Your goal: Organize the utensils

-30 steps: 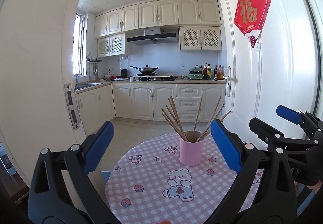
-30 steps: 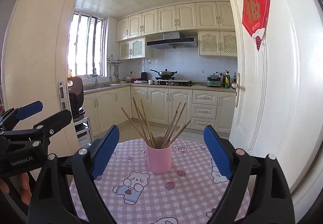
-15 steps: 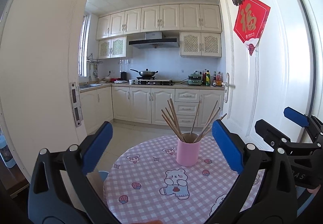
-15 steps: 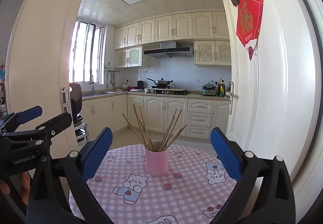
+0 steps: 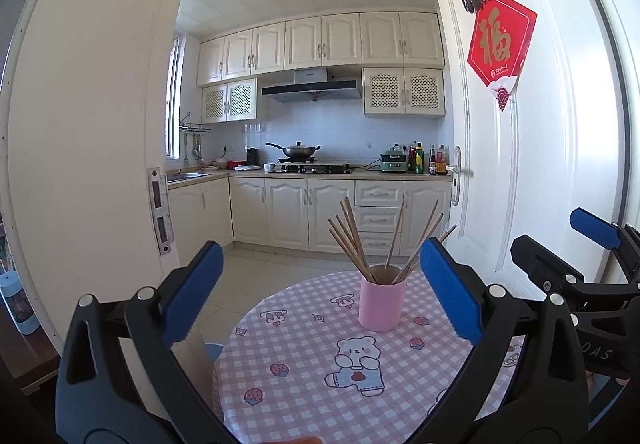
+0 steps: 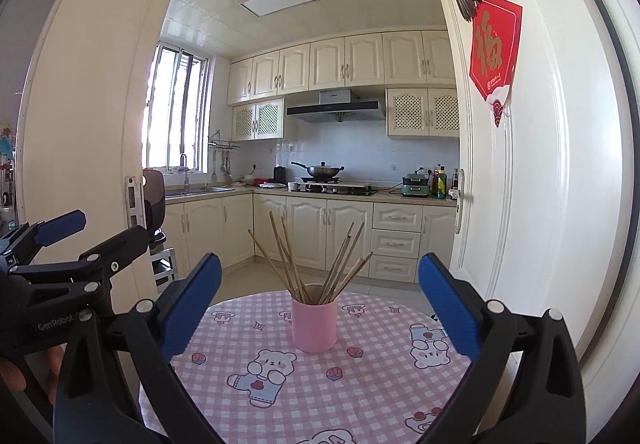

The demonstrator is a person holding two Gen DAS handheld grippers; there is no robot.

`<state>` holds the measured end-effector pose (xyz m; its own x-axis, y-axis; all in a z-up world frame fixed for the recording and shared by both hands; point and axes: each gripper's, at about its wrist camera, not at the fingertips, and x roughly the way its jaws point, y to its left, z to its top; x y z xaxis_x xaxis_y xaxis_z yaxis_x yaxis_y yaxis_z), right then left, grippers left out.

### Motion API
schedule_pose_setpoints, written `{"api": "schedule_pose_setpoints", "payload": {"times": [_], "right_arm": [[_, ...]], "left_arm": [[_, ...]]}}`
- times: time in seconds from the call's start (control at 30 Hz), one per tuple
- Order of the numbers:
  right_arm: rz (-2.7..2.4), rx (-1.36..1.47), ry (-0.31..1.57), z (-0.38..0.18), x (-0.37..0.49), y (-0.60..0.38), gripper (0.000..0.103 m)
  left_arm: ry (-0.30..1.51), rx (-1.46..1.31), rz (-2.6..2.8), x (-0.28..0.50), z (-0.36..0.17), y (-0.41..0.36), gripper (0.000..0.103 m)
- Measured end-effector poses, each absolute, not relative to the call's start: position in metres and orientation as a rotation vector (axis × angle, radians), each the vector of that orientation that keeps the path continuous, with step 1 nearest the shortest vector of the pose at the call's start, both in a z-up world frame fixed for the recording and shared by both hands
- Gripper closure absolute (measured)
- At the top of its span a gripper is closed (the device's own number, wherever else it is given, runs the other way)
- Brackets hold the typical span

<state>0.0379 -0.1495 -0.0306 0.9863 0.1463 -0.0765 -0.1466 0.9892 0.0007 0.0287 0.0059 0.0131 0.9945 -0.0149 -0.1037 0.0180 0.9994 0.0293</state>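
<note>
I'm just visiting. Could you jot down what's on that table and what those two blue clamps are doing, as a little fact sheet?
surface: round table with pink checked bear-print cloth
holder: pink cup, upright
contents: wooden chopsticks fanned out in the cup
left gripper: open, empty, short of the cup
right gripper: open, empty, jaws have just been opening
background: kitchen, wok on the stove

Round table (image 5: 304, 384) covered with a pink-and-white checked cloth

The cloth is printed with cartoon bears and small strawberries and is spread over the whole tabletop (image 6: 360, 396). One cylindrical pink cup (image 5: 382, 302) is stood upright on it, toward the far side, and a loose bundle of thin wooden chopsticks (image 5: 352, 240) is held splayed inside the cup (image 6: 314, 326).
</note>
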Motion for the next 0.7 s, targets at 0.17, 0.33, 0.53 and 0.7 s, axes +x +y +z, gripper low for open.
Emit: {"api": "schedule_pose_setpoints", "payload": {"times": [0.17, 0.33, 0.53, 0.7], "right_arm": [[0.151, -0.003, 0.083, -0.0319, 0.0388, -0.1482, 0.008], [0.155, 0.002, 0.089, -0.0336, 0.0403, -0.1480, 0.008], [0.164, 0.003, 0.093, -0.0346, 0.0410, -0.1471, 0.008], [0.166, 0.005, 0.096, -0.0349, 0.0416, -0.1474, 0.008]], "left_arm": [[0.104, 0.032, -0.012, 0.0291, 0.0119, 0.0061, 0.006], [0.101, 0.040, -0.003, 0.0294, 0.0111, 0.0057, 0.006], [0.107, 0.040, 0.000, 0.0307, 0.0097, 0.0069, 0.006], [0.110, 0.038, 0.003, 0.0317, 0.0083, 0.0074, 0.006]]}}
